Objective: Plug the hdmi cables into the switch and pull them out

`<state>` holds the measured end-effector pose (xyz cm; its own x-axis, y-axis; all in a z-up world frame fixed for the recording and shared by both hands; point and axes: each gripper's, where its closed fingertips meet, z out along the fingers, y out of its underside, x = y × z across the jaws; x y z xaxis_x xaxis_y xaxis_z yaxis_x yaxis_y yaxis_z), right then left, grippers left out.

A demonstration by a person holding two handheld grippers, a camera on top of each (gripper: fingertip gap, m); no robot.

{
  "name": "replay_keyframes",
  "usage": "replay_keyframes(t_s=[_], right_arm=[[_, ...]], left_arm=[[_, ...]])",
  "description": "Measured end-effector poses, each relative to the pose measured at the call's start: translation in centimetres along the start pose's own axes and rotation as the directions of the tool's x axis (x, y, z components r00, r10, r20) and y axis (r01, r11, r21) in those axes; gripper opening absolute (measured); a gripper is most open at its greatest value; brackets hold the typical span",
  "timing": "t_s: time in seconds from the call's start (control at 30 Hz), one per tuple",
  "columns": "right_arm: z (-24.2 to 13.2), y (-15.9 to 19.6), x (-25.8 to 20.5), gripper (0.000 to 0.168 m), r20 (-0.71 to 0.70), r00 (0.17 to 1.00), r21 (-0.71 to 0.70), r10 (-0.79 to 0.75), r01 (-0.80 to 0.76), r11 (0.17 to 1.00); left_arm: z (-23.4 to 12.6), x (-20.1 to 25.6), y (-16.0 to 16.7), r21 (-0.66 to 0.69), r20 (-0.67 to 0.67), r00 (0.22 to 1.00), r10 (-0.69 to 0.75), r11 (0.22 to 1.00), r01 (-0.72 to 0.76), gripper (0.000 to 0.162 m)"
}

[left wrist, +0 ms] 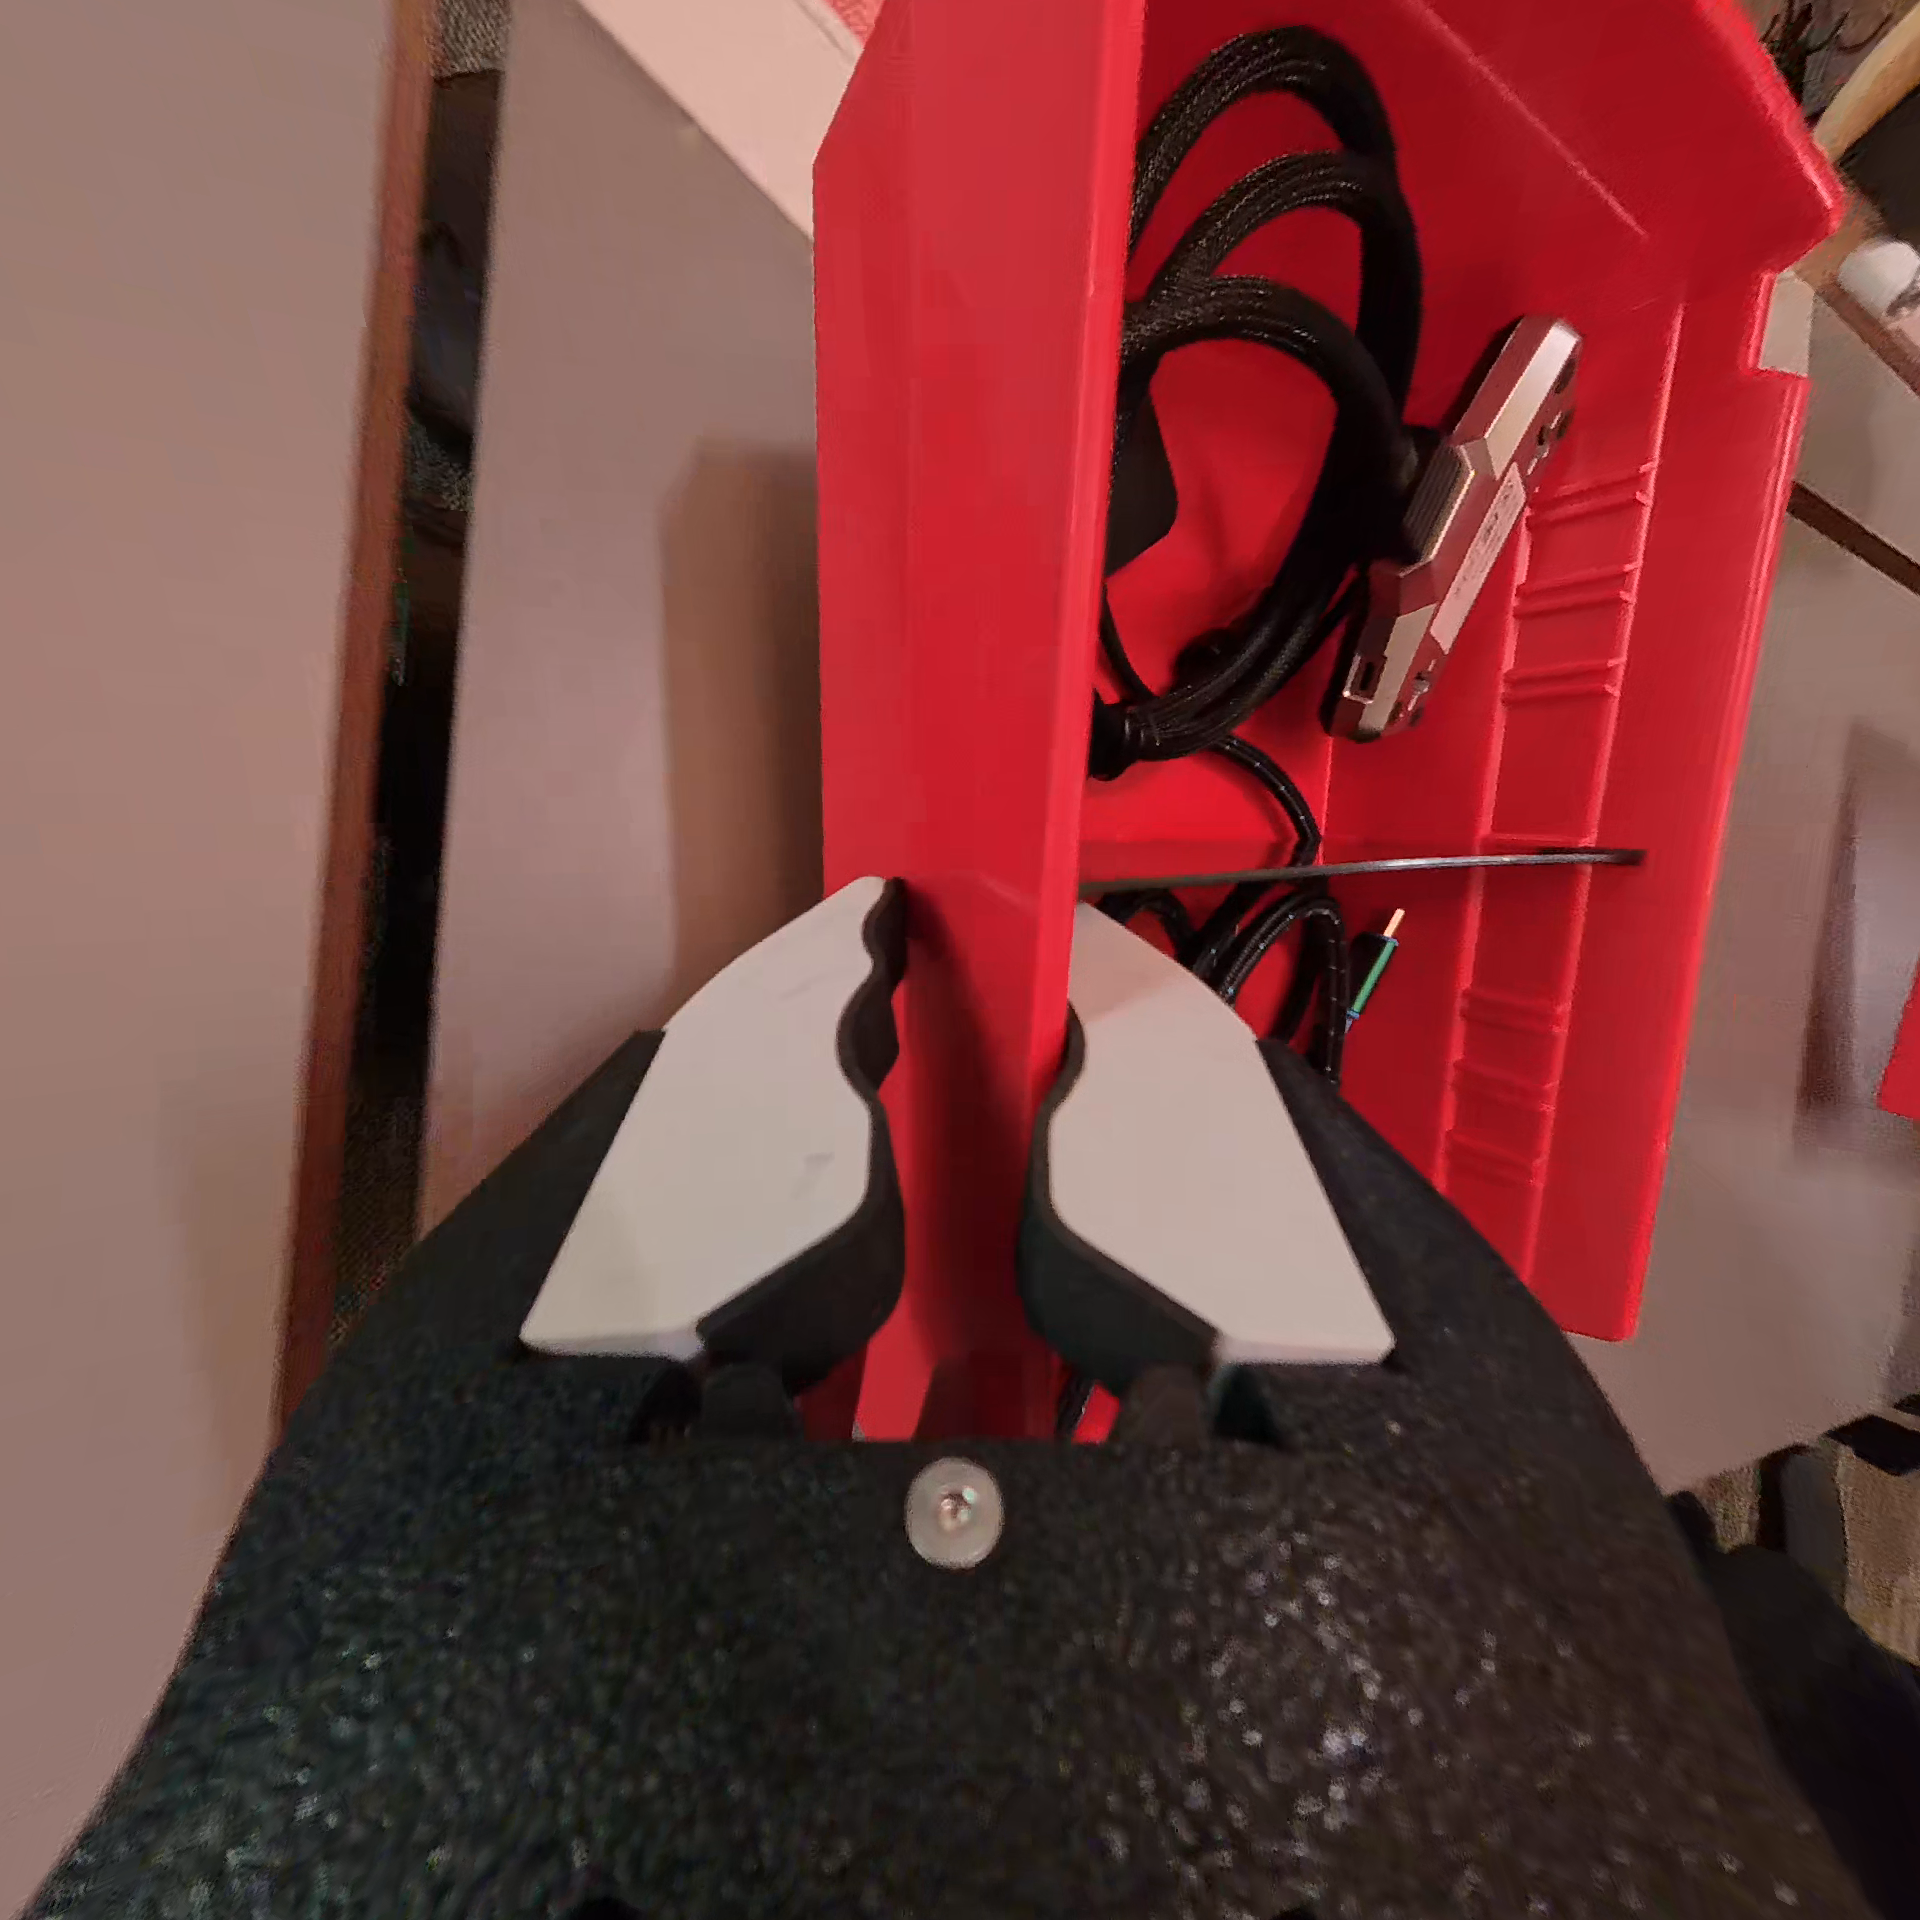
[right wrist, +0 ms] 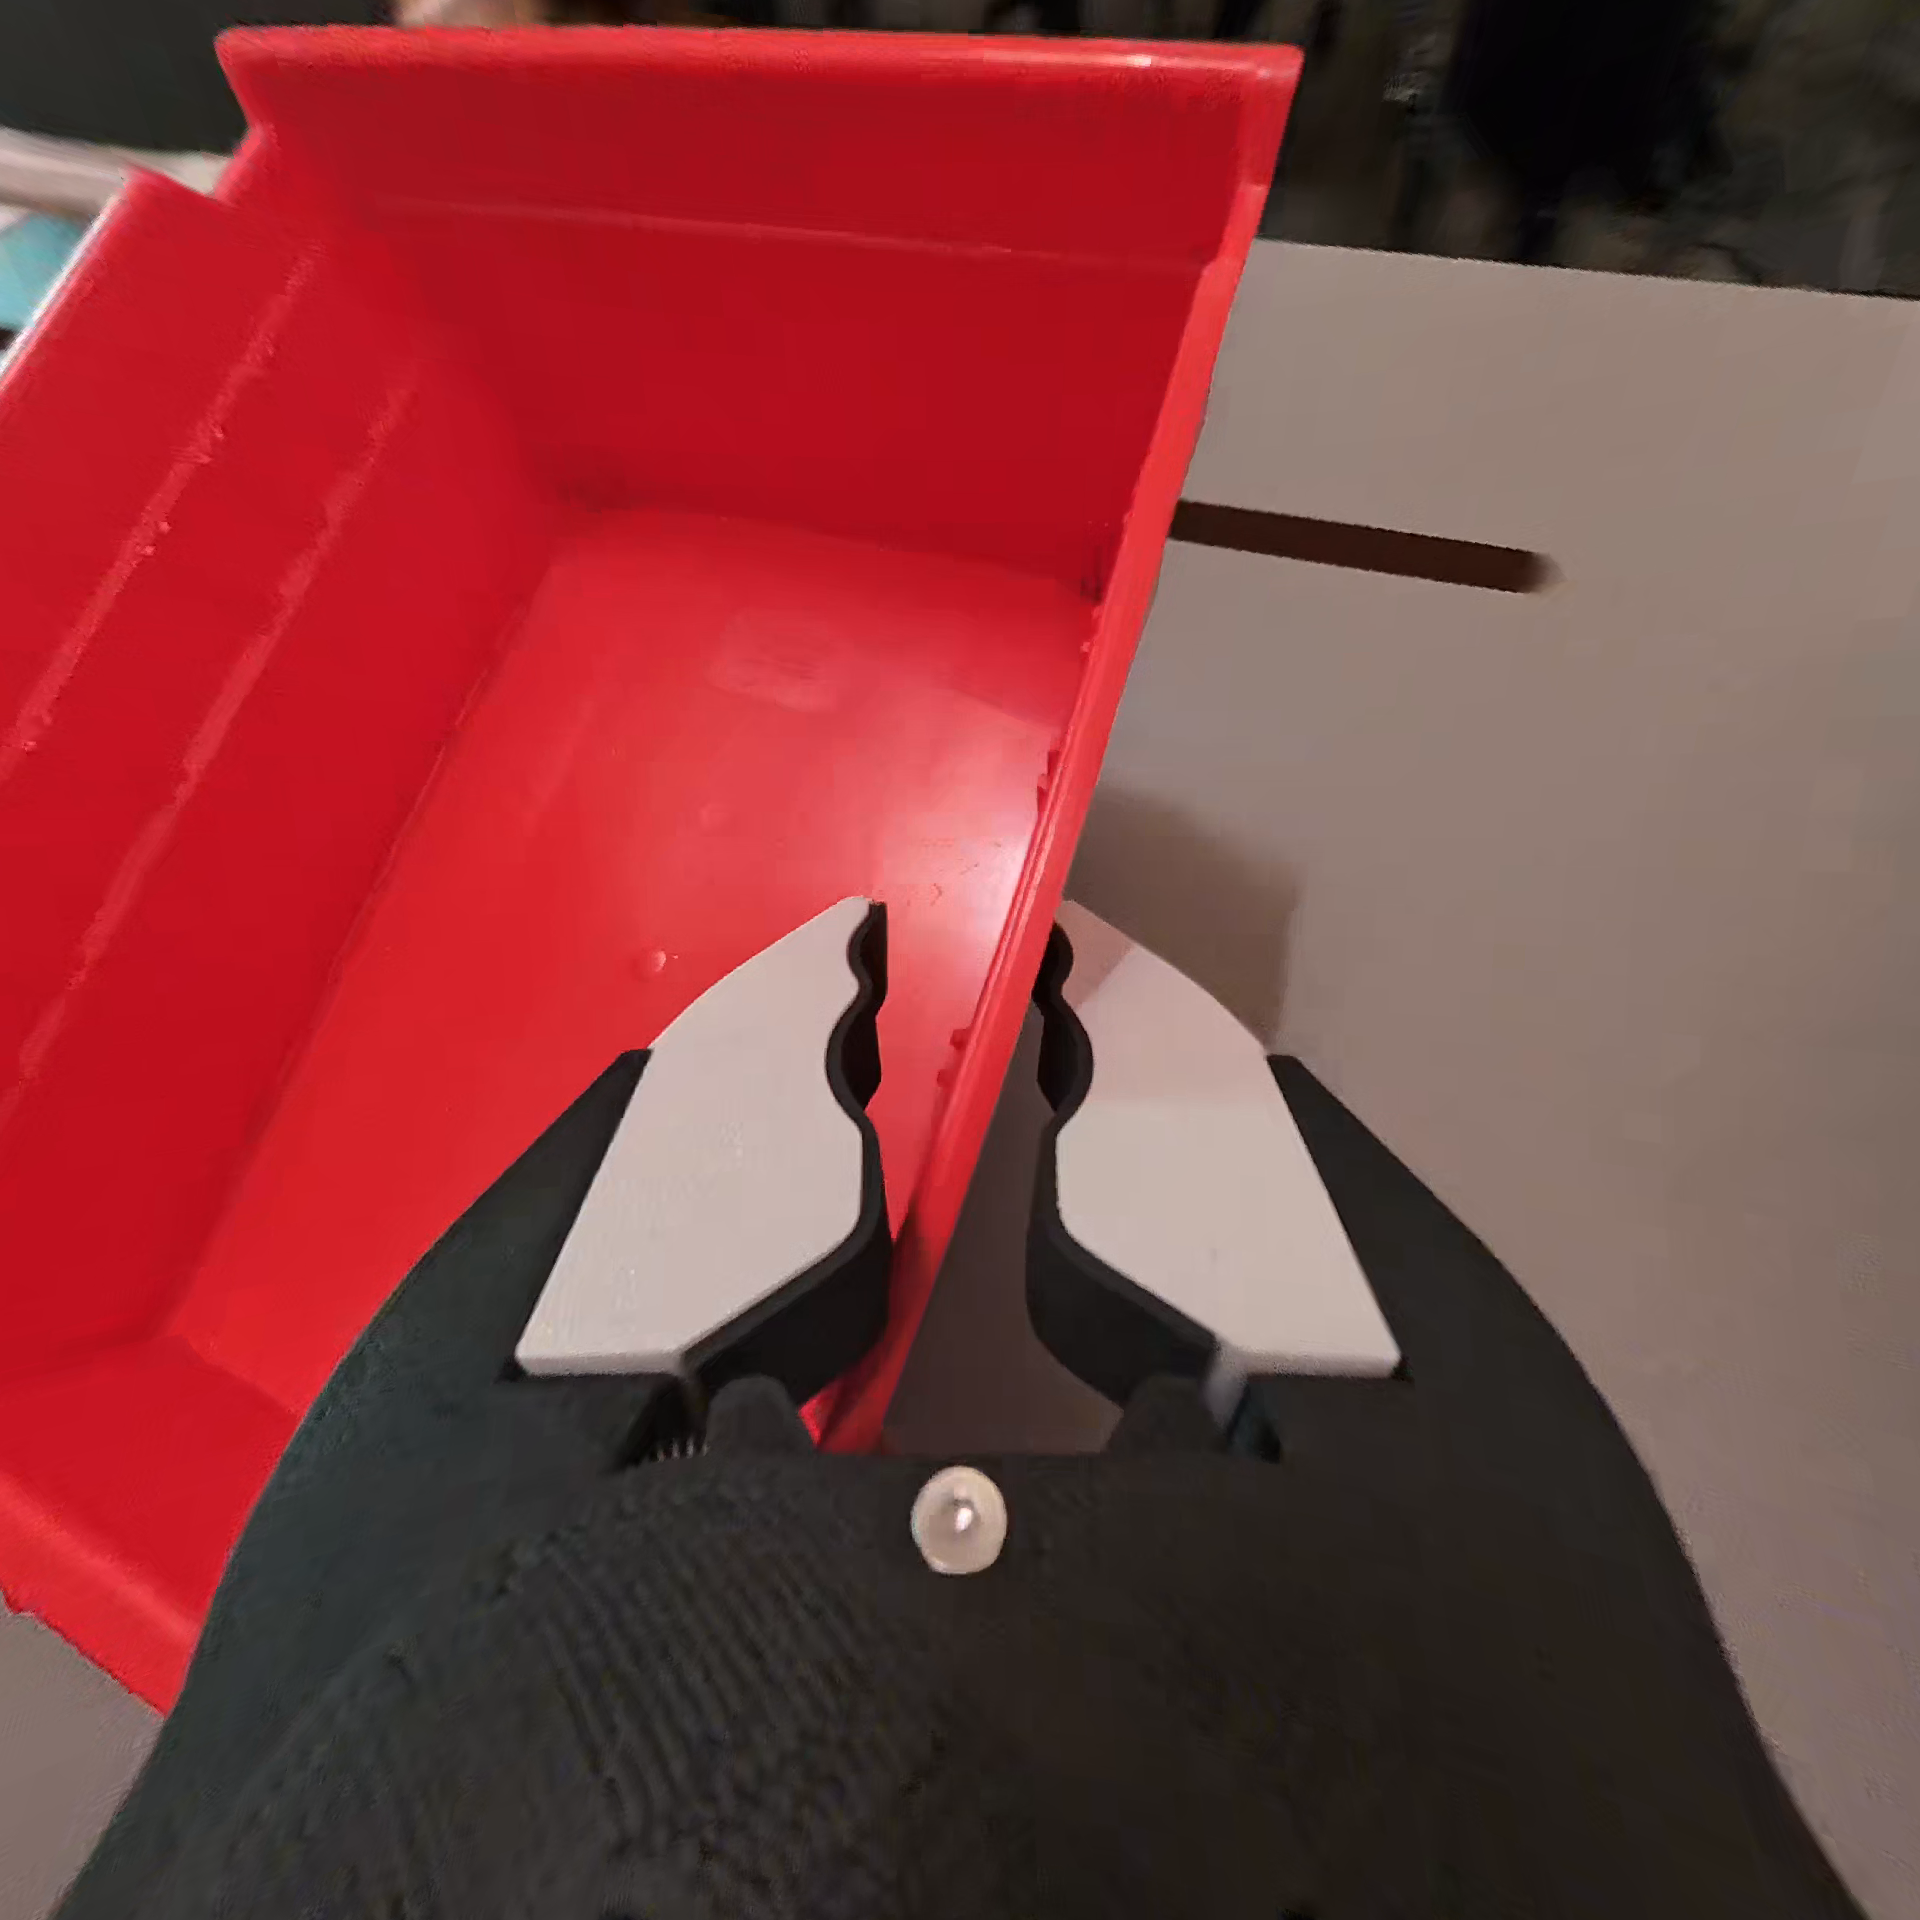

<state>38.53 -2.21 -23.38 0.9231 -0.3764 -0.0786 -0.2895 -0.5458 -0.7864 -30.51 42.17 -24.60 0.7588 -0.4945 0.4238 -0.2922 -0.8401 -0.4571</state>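
Left gripper (left wrist: 982,997) jaws are clamped on the near side wall of a tilted red bin (left wrist: 1621,644), which holds coiled black HDMI cables (left wrist: 1278,343) and the silver switch (left wrist: 1465,540). The switch lies against the far wall, long axis running away from the camera. Right gripper (right wrist: 961,997) jaws grasp another red bin's (right wrist: 644,436) right wall; grey counter (right wrist: 1558,883) lies open beyond.

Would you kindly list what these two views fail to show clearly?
- Left wrist view: the black braided cables run behind the red plastic bin's wall; their ends are hidden.
- Silver switch: ports too small to judge.
- Right wrist view: second red bin cut off at left edge.
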Motion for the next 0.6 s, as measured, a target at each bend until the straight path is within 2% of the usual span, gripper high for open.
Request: replay_keyframes(t_s=[0.1, 0.23, 0.4, 0.53, 0.6], right_arm=[[-2.1, 0.1, 5.5, 0.027, -0.069, 0.997, 0.039, 0.046, -0.044, 0.998], [-2.7, -0.2, 10.4, 0.027, -0.075, 0.994, 0.086, 0.079, -0.072, 0.994], [-0.2, 1.2, 15.2, 0.028, -0.079, 0.991, 0.043, 0.108, -0.105, 0.994], [2.9, 3.1, 17.0, 0.027, -0.093, 0.993, -0.083, 0.075, -0.083, 0.993], [4.2, 3.7, 17.2, 0.024, -0.089, 0.996, -0.136, 0.006, -0.018, 0.991]], left_arm=[[3.5, 2.0, -1.9, -0.022, 0.013, 1.0, 0.008, 1.0, -0.008, 0.02], [6.7, 4.1, -3.8, -0.043, 0.005, 1.0, 0.015, 0.999, -0.015, 0.02], [9.2, 5.2, -4.1, -0.087, 0.003, 1.0, 0.007, 0.996, -0.006, 0.02], [10.4, 5.5, -3.6, -0.106, -0.007, 1.0, -0.023, 0.994, 0.022, 0.02], [10.9, 5.4, -3.3, -0.11, -0.006, 0.999, -0.034, 0.993, 0.034, 0.02]])
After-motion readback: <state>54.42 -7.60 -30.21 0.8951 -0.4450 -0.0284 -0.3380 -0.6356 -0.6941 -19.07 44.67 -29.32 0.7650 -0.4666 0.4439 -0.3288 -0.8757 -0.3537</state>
